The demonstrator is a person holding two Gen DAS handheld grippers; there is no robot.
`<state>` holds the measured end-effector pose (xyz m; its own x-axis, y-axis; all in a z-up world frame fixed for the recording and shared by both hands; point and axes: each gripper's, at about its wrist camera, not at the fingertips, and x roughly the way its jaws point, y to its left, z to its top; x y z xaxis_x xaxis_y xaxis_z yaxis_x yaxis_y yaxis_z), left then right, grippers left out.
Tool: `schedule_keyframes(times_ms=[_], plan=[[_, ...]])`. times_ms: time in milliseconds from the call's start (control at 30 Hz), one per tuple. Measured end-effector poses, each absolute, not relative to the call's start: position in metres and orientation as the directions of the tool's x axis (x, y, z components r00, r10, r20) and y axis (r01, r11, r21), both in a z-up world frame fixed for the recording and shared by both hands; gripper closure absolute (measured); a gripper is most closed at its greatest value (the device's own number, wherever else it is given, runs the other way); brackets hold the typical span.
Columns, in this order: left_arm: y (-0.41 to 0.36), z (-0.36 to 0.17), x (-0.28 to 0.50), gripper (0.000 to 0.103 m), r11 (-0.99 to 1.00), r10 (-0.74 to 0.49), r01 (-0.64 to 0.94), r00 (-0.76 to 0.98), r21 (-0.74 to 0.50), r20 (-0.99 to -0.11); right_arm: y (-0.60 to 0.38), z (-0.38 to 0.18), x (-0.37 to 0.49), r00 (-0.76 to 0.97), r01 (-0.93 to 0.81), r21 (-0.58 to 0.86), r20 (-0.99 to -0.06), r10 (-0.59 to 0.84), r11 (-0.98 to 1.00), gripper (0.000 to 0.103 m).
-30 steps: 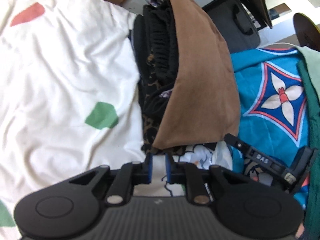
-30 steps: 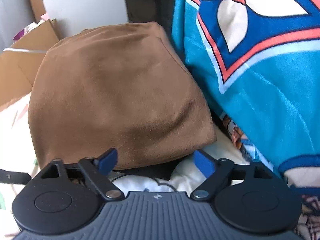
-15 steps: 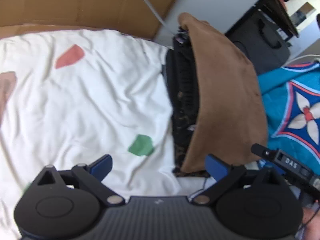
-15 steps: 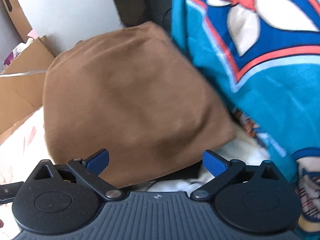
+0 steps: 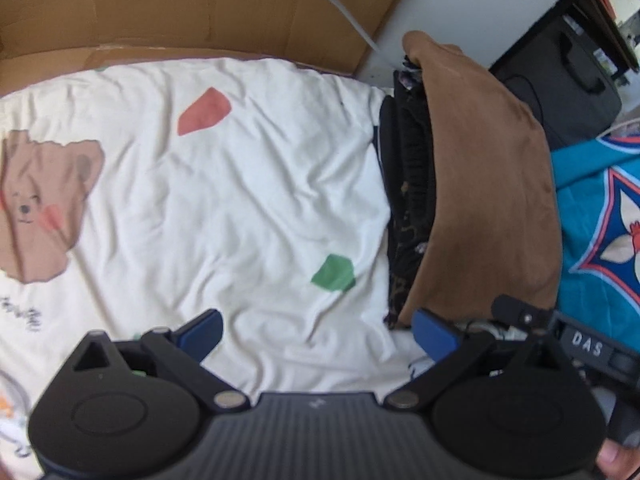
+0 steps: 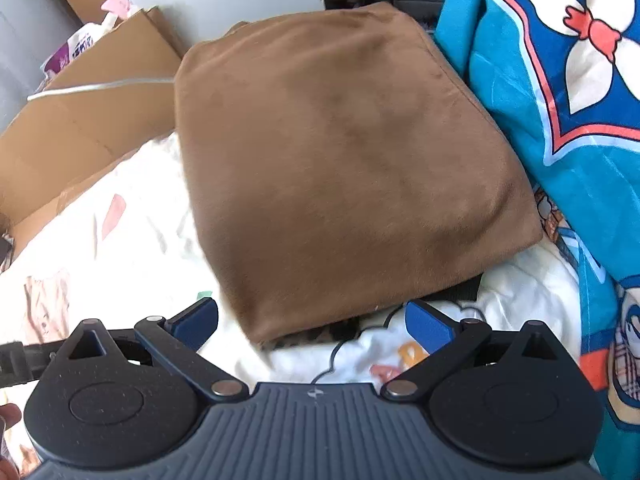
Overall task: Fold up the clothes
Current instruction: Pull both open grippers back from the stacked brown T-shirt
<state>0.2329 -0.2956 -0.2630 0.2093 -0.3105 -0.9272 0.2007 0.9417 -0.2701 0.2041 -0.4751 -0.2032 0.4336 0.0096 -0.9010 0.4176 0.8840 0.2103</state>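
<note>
- Left wrist view: left hand-held gripper (image 5: 318,334), jaws wide apart, nothing between, above white printed bedsheet (image 5: 224,184).
- Folded brown garment (image 6: 344,168) tops a stack of dark clothes (image 5: 412,184), beside blue blanket (image 6: 560,92).
- Right hand-held gripper (image 6: 312,322), jaws spread, empty.
- Cardboard (image 5: 192,4) behind.

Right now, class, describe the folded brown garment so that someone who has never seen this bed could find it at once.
Start from the white sheet with coloured patches that covers the bed. Along its edge, beside the bright blue patterned blanket, sits a stack of folded clothes. The brown garment lies on top, plain and soft-looking, while the pieces beneath it are black or leopard-print.
</note>
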Motion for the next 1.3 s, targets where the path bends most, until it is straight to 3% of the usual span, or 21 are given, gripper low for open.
schedule_keyframes(times_ms=[367, 1033, 1300], plan=[[-0.268, -0.162, 0.223, 0.001, 0.966, -0.221, 0.183, 0.207, -0.184, -0.953, -0.468, -0.130, 0.215, 0.305, 0.419, 0.230, -0.947, 0.102, 0.878, 0.000], [-0.183, 0.038, 0.197, 0.000, 0.959, -0.244, 0.223, 0.342, -0.174, -0.907, -0.442, 0.081, 0.167, 0.424, 0.329, 0.178, -0.905, 0.024, 0.927, 0.000], [-0.126, 0.078, 0.178, 0.000, 0.966, -0.199, 0.233, 0.377, -0.116, -0.904, -0.416, 0.100, 0.127, 0.424, 0.306, 0.145, -0.906, 0.001, 0.941, 0.000]])
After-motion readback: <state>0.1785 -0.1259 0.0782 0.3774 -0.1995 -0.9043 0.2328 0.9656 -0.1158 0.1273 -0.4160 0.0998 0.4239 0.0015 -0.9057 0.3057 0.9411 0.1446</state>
